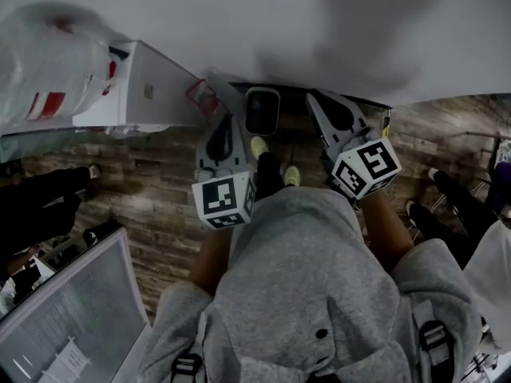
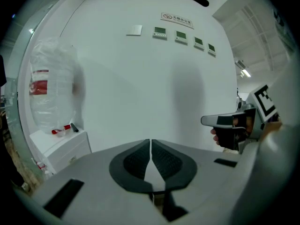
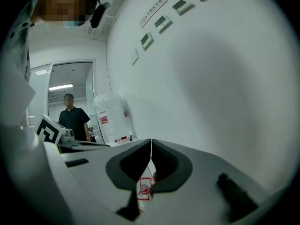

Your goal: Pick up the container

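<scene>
Head view looks down over a grey hoodie (image 1: 311,270) at the left gripper (image 1: 224,126) and the right gripper (image 1: 321,100), both held out above a wood-pattern floor (image 1: 160,182) toward a white wall (image 1: 335,22). Between them in that view a dark, light-rimmed container (image 1: 262,110) stands on the floor at the wall's foot, just beyond a pair of yellow-green shoes (image 1: 259,146). It looks clear of both grippers, and neither gripper view shows it. Left gripper view has its jaws together, the tips meeting in one thin line, with only bare wall behind them. Right gripper view likewise has the jaws closed tip to tip. In the small gap below the tips a white piece with red print (image 3: 144,187) shows, and I cannot tell whether it is pinched or merely lies behind. At the left a white cabinet (image 1: 152,86) bears a clear plastic bag (image 1: 48,62) with red marks. A row of small wall panels (image 2: 180,35) sits high on the wall, and a person in dark clothes (image 3: 72,118) stands in a doorway.
</scene>
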A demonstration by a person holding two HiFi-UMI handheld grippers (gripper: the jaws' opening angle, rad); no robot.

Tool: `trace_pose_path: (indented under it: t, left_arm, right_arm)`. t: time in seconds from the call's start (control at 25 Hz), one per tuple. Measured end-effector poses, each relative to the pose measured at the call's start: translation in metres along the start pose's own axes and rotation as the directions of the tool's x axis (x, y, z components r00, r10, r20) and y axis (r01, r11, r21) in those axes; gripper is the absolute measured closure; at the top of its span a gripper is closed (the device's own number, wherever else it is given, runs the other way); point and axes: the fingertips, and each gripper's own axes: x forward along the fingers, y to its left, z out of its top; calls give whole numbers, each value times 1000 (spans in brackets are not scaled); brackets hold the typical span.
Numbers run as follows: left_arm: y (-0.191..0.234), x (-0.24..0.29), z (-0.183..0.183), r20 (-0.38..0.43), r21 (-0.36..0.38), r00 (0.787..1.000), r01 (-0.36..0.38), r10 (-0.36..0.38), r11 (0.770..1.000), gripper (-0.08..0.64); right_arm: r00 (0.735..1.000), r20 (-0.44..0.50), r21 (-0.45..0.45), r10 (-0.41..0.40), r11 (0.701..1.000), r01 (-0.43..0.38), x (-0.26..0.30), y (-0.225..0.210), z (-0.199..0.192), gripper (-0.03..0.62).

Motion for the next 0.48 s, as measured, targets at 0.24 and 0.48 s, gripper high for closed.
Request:
trace_pose_path:
  t: [0.24,0.48]
  left_arm:
    - [34,30,9,-5,-19,1000,0,0,1000,535]
    - [62,51,8,-24,-43,1000,-1,0,999,535]
  right_arm:
    - [1000,-23,-22,0,1000,0,43,-3,9,568]
    - [998,-68,-35,1,999,-3,79,-6,8,568]
